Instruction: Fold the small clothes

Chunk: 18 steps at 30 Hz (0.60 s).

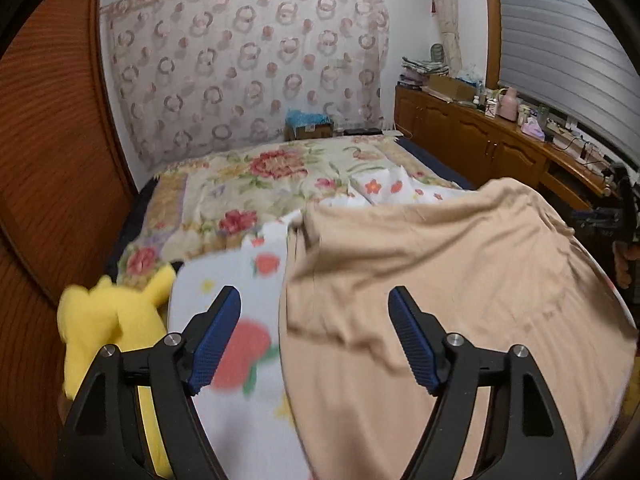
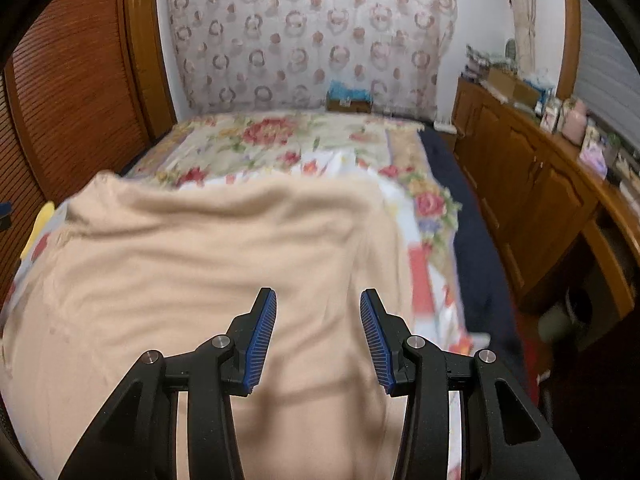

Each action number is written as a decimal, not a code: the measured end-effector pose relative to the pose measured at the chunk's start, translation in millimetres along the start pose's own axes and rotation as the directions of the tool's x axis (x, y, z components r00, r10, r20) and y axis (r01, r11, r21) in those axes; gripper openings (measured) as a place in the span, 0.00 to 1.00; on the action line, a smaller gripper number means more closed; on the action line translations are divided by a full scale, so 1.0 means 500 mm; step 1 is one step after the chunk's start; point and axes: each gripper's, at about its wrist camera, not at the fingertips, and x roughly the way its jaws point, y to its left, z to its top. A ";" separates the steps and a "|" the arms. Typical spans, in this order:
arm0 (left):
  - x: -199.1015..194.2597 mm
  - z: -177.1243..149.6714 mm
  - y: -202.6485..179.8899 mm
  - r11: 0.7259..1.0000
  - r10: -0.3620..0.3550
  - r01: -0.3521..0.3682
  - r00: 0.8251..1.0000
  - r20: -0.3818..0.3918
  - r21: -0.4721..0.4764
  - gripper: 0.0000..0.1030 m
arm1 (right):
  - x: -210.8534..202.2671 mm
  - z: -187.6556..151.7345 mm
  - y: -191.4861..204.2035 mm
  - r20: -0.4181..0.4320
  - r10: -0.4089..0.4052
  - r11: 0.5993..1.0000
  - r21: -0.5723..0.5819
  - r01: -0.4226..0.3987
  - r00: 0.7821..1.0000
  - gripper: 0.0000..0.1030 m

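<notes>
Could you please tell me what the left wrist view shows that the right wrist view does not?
Only the left wrist view shows the whole yellow plush toy beside the white strawberry-print sheet, plus the open left gripper and, at its right edge, part of the other gripper.

Only the right wrist view shows the open right gripper and the dark blue strip along the bed's side.

Both show the beige knitted garment spread on the floral bedspread, and the wooden cabinets.

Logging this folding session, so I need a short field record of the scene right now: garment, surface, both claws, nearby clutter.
garment: beige garment, spread out, wrinkled
surface: floral bedspread on a bed
left claw: open, nothing between its fingers
right claw: open, over the garment, holding nothing
nearby: yellow plush toy at the garment's left side
</notes>
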 end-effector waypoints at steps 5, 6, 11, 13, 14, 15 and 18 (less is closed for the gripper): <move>-0.039 -0.089 0.020 1.000 0.001 -0.001 1.000 -0.025 -0.014 0.75 | -0.019 -0.042 -0.002 -0.059 0.005 1.000 -0.029 -0.007 0.998 0.44; -0.044 -0.106 0.023 1.000 0.001 -0.002 0.999 -0.035 -0.023 0.75 | -0.020 -0.041 -0.003 -0.066 -0.001 0.999 -0.037 -0.001 0.998 0.44; -0.049 -0.178 0.026 1.000 -0.009 0.007 0.995 -0.103 -0.026 0.70 | -0.036 -0.030 -0.019 -0.080 -0.016 0.999 -0.036 0.013 0.997 0.44; -0.047 -0.201 0.023 0.998 -0.046 0.041 0.989 -0.138 -0.042 0.47 | -0.039 -0.027 -0.025 -0.081 -0.030 0.999 -0.034 0.028 0.996 0.44; -0.047 -0.211 0.023 0.997 -0.058 0.051 0.987 -0.148 -0.052 0.47 | -0.042 -0.033 -0.026 -0.072 -0.031 0.999 -0.036 0.029 0.997 0.44; -0.047 -0.220 0.020 0.997 -0.066 0.058 0.986 -0.153 -0.057 0.46 | -0.046 -0.036 -0.026 -0.068 -0.031 0.999 -0.036 0.029 0.997 0.44; -0.052 -0.243 0.006 0.994 -0.100 0.091 0.981 -0.169 -0.063 0.43 | -0.055 -0.040 -0.031 -0.053 -0.034 0.999 -0.034 0.032 0.998 0.44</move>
